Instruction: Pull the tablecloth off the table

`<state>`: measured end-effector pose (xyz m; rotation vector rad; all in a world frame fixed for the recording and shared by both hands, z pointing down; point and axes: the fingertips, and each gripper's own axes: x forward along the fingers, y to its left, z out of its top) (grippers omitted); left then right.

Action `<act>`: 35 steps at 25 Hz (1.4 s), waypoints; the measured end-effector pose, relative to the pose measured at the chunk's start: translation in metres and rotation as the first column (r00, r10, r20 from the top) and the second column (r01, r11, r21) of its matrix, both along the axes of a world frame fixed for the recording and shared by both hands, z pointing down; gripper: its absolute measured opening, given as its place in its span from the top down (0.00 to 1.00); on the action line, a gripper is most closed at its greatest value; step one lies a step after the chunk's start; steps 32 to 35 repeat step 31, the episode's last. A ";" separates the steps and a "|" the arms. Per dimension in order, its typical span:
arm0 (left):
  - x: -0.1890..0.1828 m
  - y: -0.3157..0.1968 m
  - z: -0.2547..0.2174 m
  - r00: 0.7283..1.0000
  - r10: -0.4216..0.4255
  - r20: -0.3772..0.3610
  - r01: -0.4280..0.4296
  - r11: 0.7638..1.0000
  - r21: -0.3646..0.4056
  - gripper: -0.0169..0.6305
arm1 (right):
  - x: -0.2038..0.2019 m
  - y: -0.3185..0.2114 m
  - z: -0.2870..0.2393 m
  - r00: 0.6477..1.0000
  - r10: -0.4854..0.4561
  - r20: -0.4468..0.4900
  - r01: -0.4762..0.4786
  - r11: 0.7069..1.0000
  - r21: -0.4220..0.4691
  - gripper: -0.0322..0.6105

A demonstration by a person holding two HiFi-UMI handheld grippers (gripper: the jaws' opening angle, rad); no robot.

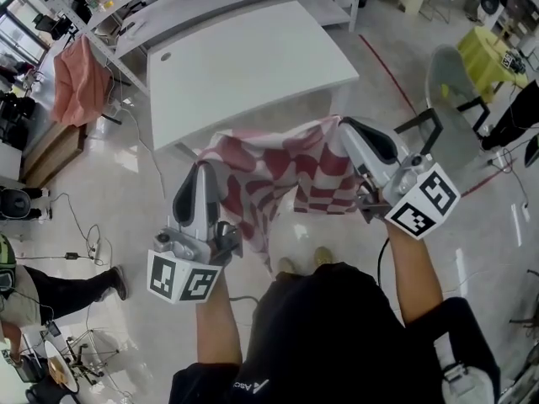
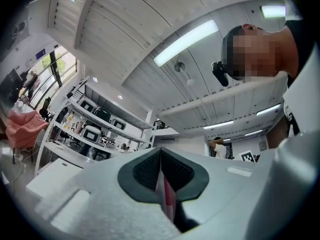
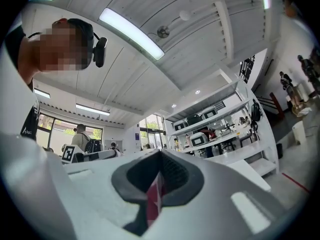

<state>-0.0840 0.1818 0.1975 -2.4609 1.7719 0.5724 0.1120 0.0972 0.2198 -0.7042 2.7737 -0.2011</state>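
Both the left gripper (image 1: 205, 172) and right gripper (image 1: 348, 130) pinch the checked tablecloth (image 1: 278, 173).

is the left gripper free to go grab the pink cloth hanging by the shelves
Probably not: the left gripper is shut on the checked tablecloth, and the pink cloth hangs beyond the white table's far corner, well away.

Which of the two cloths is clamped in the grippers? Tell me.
The red-and-white checked tablecloth, pinched by the left gripper and right gripper. The plain pink cloth hangs apart at far left.
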 end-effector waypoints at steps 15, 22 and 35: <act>0.006 0.000 0.000 1.000 0.018 -0.015 -0.018 1.000 -0.003 0.96 | 0.002 0.006 0.006 0.999 0.009 -0.033 -0.008 1.000 0.010 0.95; 0.002 0.000 -0.005 1.000 0.018 -0.016 -0.018 1.000 0.001 0.96 | -0.001 0.006 0.001 1.000 0.006 -0.031 -0.006 1.000 0.014 0.95; -0.001 -0.002 -0.005 1.000 0.024 -0.015 -0.024 1.000 0.005 0.96 | -0.004 0.001 0.006 0.999 0.013 -0.031 -0.012 1.000 0.003 0.95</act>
